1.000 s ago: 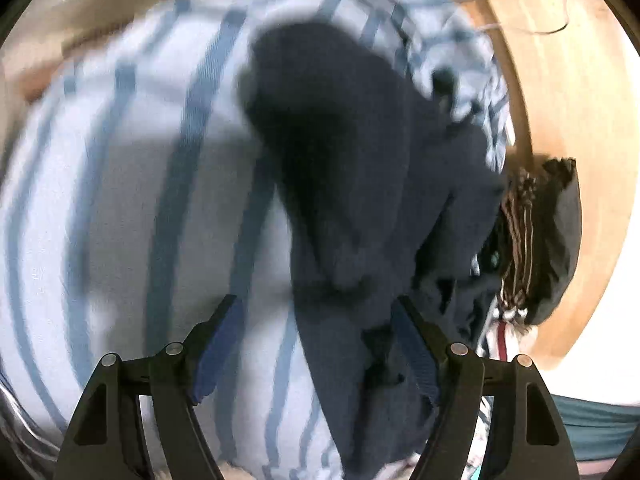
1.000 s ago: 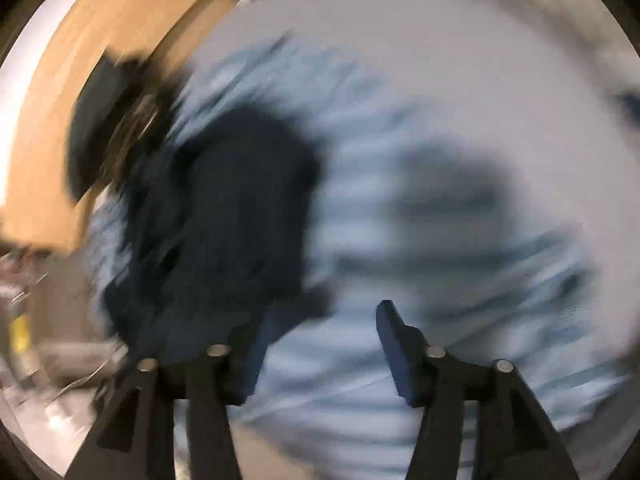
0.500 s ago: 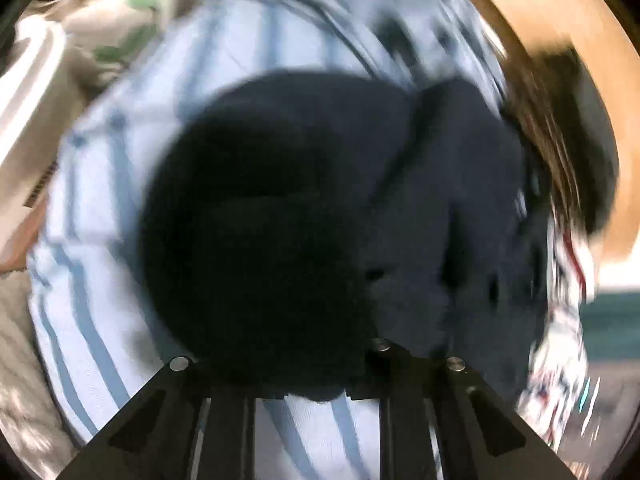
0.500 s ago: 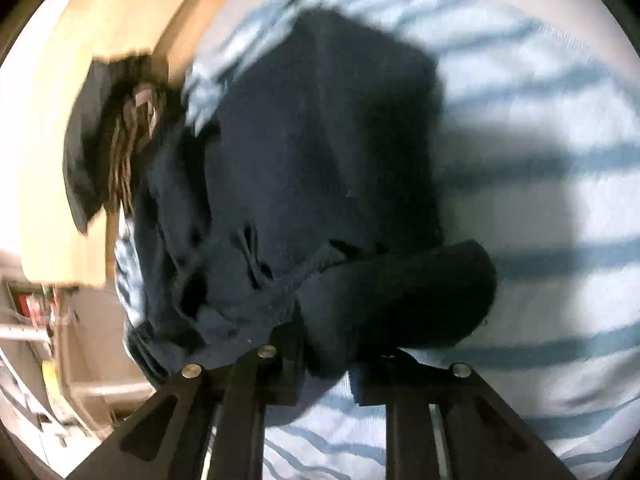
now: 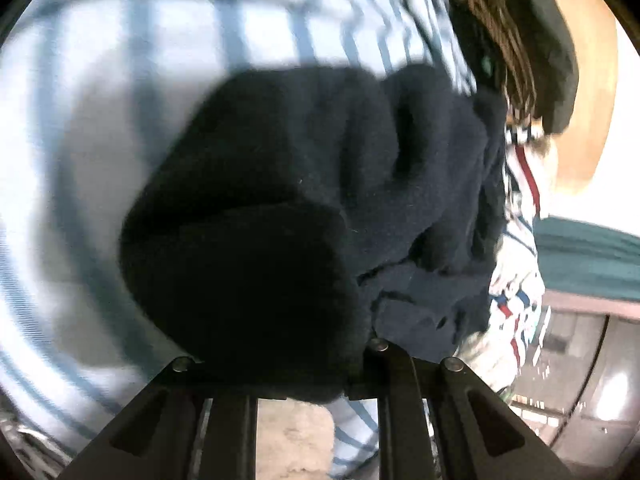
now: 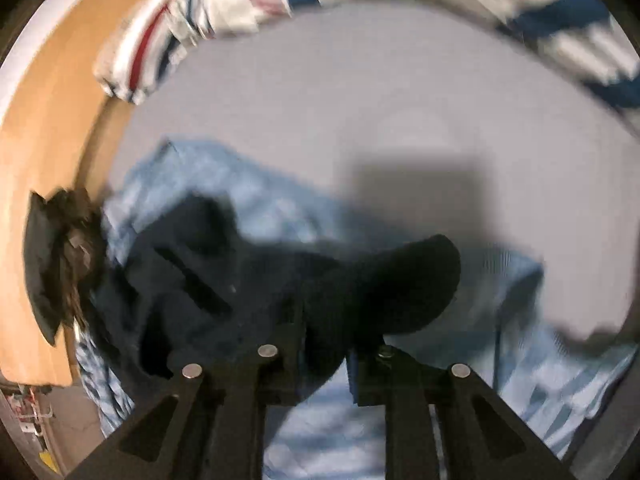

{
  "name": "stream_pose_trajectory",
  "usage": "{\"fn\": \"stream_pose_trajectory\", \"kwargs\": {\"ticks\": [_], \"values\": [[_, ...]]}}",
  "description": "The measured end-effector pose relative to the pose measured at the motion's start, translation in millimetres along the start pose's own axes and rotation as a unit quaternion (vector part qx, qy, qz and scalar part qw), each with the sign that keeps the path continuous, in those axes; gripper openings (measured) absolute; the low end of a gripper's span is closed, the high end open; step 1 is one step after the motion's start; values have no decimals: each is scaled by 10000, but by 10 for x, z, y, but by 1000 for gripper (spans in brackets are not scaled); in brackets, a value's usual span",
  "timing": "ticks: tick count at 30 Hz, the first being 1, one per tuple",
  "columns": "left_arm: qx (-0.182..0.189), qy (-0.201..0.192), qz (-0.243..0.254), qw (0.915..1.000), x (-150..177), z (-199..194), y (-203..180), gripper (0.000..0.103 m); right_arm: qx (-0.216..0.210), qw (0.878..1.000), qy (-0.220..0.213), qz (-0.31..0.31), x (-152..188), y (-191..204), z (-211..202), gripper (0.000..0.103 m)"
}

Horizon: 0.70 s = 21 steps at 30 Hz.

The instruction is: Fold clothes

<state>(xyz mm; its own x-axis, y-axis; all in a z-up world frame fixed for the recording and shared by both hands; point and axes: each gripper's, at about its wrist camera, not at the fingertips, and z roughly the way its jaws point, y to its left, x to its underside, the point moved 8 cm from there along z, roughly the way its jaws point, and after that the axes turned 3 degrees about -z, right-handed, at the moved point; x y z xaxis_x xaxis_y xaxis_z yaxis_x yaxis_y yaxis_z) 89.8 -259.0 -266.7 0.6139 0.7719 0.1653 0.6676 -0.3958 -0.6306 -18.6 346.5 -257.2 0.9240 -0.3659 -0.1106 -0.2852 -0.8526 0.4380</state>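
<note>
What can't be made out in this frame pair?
- Left tool tips, left wrist view: buried in the navy garment.
- Right tool tips, right wrist view: covered by the same navy fabric.
- Dark bundle on the wooden board: blurred, unidentifiable.
- Striped sheet: smeared by motion.

Left gripper (image 5: 280, 360) and right gripper (image 6: 324, 364) (2 in all) clamped tight.

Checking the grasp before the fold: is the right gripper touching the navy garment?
Touching. In the right wrist view, the right gripper is closed on a fold of the navy garment, with cloth bulging out between its fingers.
</note>
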Motion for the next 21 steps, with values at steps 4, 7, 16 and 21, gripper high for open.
{"fn": "stream_pose_trajectory", "kwargs": {"ticks": [4, 7, 16, 21], "values": [[-10, -55, -357, 9993, 7, -153, 219, 38, 77, 9978, 646, -114, 380, -93, 175, 50], [57, -557, -651, 9963, -38, -405, 283, 63, -305, 9963, 796, 56, 505, 14, 98, 63], [320, -2156, 94, 9759, -828, -1145, -597, 79, -687, 9935, -233, -876, 25, 849, -393, 86], [-428, -1225, 1050, 9860, -974, -310, -1225, 79, -536, 9928, 105, -1068, -536, 1216, 128, 89]]}}
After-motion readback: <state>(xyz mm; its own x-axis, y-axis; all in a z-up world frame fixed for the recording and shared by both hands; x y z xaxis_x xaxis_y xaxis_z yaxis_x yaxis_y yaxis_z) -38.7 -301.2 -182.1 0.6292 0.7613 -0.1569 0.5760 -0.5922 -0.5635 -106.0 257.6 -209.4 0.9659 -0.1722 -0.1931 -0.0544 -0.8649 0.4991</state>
